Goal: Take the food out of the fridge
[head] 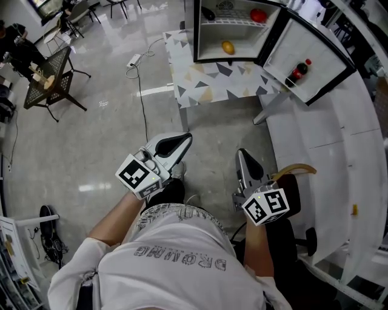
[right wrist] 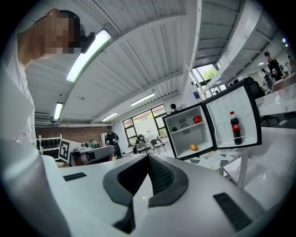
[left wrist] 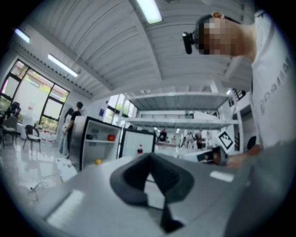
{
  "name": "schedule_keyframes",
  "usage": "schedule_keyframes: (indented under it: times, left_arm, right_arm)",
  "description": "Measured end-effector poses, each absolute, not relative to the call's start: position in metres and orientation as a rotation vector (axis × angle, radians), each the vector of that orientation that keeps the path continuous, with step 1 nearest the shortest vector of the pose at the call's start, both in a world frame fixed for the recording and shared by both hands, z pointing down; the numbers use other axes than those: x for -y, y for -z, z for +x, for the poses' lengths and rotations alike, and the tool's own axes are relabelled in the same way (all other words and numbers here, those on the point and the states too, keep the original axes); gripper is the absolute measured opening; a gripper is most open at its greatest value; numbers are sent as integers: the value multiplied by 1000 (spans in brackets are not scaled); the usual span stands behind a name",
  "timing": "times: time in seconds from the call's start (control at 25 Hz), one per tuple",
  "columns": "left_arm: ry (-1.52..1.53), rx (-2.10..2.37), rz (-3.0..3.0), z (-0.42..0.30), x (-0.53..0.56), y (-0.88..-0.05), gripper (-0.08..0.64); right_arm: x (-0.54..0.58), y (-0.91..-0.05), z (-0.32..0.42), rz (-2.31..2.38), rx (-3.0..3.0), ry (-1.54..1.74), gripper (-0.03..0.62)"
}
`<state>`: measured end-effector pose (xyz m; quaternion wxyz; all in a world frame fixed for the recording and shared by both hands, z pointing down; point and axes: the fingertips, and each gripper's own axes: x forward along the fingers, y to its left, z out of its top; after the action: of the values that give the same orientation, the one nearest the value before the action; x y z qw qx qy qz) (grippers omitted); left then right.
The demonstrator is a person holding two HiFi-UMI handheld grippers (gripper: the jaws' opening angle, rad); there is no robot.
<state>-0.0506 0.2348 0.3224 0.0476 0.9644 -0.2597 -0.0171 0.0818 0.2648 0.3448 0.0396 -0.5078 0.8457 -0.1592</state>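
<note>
A small fridge [head: 233, 30] stands open on a patterned table [head: 200, 79], well ahead of me. Inside are a yellow-orange fruit [head: 227, 47], a red fruit [head: 259, 15] and a dark item [head: 208, 13]. A cola bottle [head: 297, 71] sits in the door. My left gripper [head: 185, 139] and right gripper [head: 242, 155] hover side by side over the floor, both shut and empty, pointing toward the fridge. The right gripper view shows the fridge [right wrist: 189, 132], red fruit [right wrist: 197, 119], yellow fruit [right wrist: 193, 147] and bottle [right wrist: 235, 127] beyond the closed jaws.
A long white counter [head: 339, 151] runs along the right, with a yellow banana-like thing [head: 295, 169] at its near edge. A cable [head: 140, 91] and a power strip [head: 134, 60] lie on the floor. A black mesh table [head: 51, 75] stands at far left.
</note>
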Motion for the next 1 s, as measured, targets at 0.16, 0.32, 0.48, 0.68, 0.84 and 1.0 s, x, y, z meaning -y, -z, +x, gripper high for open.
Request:
schedule_keyframes:
  times: [0.16, 0.32, 0.48, 0.68, 0.84, 1.0]
  left_arm:
    - [55, 785, 2938, -44, -217, -327, 7]
    - [61, 773, 2935, -39, -192, -330, 8]
    - [57, 757, 2933, -36, -164, -335, 6]
    - [44, 741, 2918, -40, -125, -342, 7]
    - [27, 727, 2917, -44, -92, -349, 7]
    - [19, 708, 2908, -52, -60, -354, 8]
  right_arm:
    - [-246, -349, 87, -1557, -2590, 502, 2]
    - [-224, -353, 91, -1572, -2589, 508, 2]
    - [-196, -360, 93, -1586, -2581, 533, 2]
    - [-157, -367, 89, -1597, -2577, 557, 2]
    - [-124, -374, 82, -1606, -2576, 576, 2]
    - [-92, -378, 73, -1619, -2575, 593, 2]
